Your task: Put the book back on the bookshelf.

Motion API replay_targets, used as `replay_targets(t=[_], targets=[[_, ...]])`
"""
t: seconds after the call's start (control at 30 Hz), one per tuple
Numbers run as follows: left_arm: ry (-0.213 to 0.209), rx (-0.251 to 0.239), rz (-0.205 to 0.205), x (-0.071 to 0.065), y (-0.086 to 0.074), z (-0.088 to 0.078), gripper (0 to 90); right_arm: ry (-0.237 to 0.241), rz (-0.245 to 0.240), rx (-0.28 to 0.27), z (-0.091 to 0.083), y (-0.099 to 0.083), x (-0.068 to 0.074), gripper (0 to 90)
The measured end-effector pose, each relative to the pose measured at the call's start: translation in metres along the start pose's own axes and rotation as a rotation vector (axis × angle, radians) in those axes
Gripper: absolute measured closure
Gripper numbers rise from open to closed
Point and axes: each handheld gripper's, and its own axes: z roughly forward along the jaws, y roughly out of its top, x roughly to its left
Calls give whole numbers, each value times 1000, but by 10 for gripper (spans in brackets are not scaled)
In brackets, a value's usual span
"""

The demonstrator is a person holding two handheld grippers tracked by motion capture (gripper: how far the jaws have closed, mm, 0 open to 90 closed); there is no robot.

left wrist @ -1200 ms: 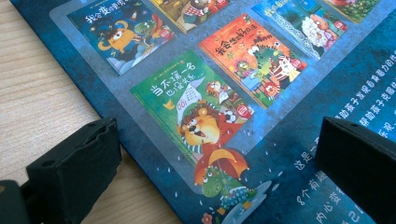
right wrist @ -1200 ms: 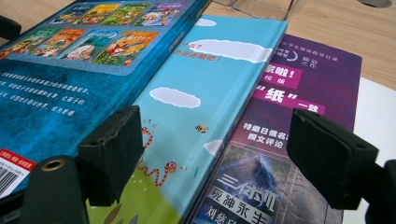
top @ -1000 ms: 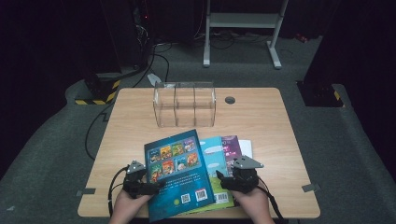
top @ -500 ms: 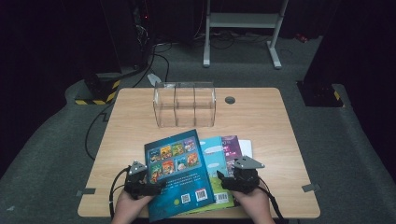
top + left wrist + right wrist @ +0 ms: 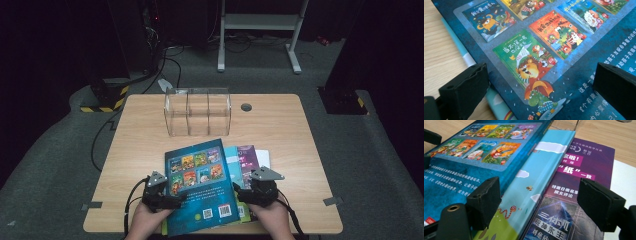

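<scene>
In the high view, a stack of books lies low in the middle of the frame, on the wooden table. The dark blue picture book is on top, turned a bit crooked, so it covers most of the others. The light blue book and the purple book peek out at its right side. The left gripper sits at the book's left edge and the right gripper at its right edge, one on each side, which looks like a good way to lift or straighten the top book. A clear plastic organizer stands empty above the books, maybe waiting for them. The person's arms are cut off at the bottom of the frame.

In the left gripper view, the two black jaws stand wide apart, low in the frame. The dark blue picture book lies between and beyond them. They pinch nothing. The left jaw sits right by the book's edge; I cannot tell if it touches. The book's far corners are cut off.

In the right gripper view, the jaws are spread wide too, over the light blue book and the purple book. The dark blue picture book fills the upper left. A white sheet shows at the right, mostly hidden. The jaws grip nothing.
</scene>
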Motion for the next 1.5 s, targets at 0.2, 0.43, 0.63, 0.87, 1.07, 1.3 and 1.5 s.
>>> replay_targets(t=[0.2,0.43,0.63,0.87,1.07,1.3,1.5], targets=[[-20,-5,18,-12,7,7,6,-6,7,-10,-2,0,-1,194],[-47,-13,48,-26,15,16,6,-5,35,-19,-5,-1,-7,203],[-63,-30,56,-37,22,25,11,-5,61,-23,-7,-2,-16,207],[-88,-49,59,-44,34,38,26,-13,86,-16,-8,-4,-23,207],[-127,-32,44,-38,30,32,71,-7,99,-15,-9,-7,-24,205],[-131,-4,45,-42,16,19,31,20,117,0,-12,-10,-23,183],[-122,-12,40,-51,16,21,4,52,118,25,-17,-14,-16,163]])
